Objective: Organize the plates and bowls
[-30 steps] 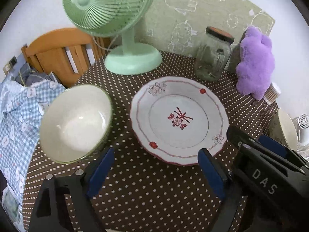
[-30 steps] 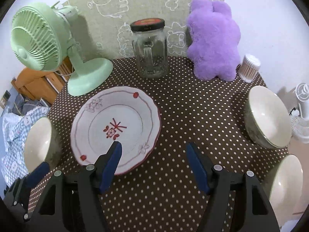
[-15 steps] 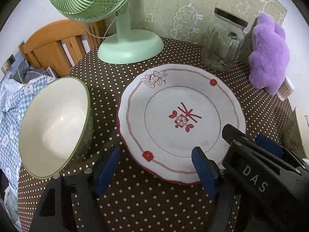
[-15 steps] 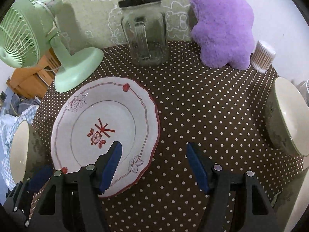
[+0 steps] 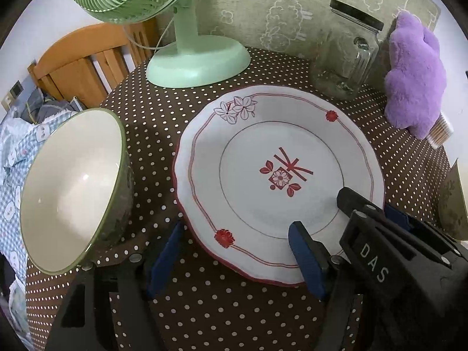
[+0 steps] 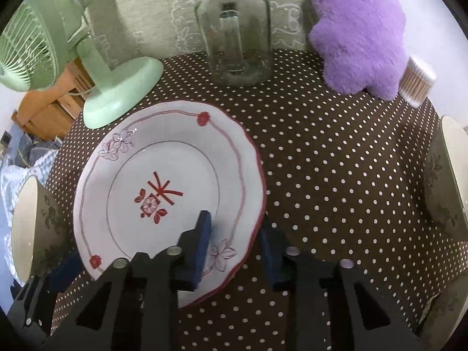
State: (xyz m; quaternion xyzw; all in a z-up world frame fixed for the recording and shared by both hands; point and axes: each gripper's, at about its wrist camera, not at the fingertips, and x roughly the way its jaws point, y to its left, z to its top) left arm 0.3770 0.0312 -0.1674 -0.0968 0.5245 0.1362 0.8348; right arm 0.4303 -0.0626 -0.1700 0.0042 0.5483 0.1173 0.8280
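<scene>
Plate (image 5: 278, 175) sat flat on the dotted desk (image 6: 336, 161), white with a red rim line and a red flower mark in the centre. Fan (image 5: 196, 61) stood behind it to the left, glass jar (image 5: 345, 55) behind it to the right, purple plush toy (image 6: 356, 29) further right with a tub of cotton swabs (image 6: 416, 80) just beside it.

Right gripper (image 6: 237, 242) was down at the plate's near-right rim — jaws closing, rim between them, one blue pad over the plate face, the other outside the edge on the cloth side. Could not tell whether the pads already pressed on the rim.

Left gripper (image 5: 234, 251) straddled the plate's near-left rim with jaws wide; one pad lay over the plate face, the other off the plate toward the bowl, neither clearly touching.

Green-rimmed bowl (image 5: 73, 190) stood left of the plate, near it but apart. A second bowl (image 6: 447, 181) stood at the desk's right edge, well apart from the plate. Wooden chair (image 5: 84, 64) showed behind the desk on the left — blue checked cloth (image 5: 14, 152) lay below it.
</scene>
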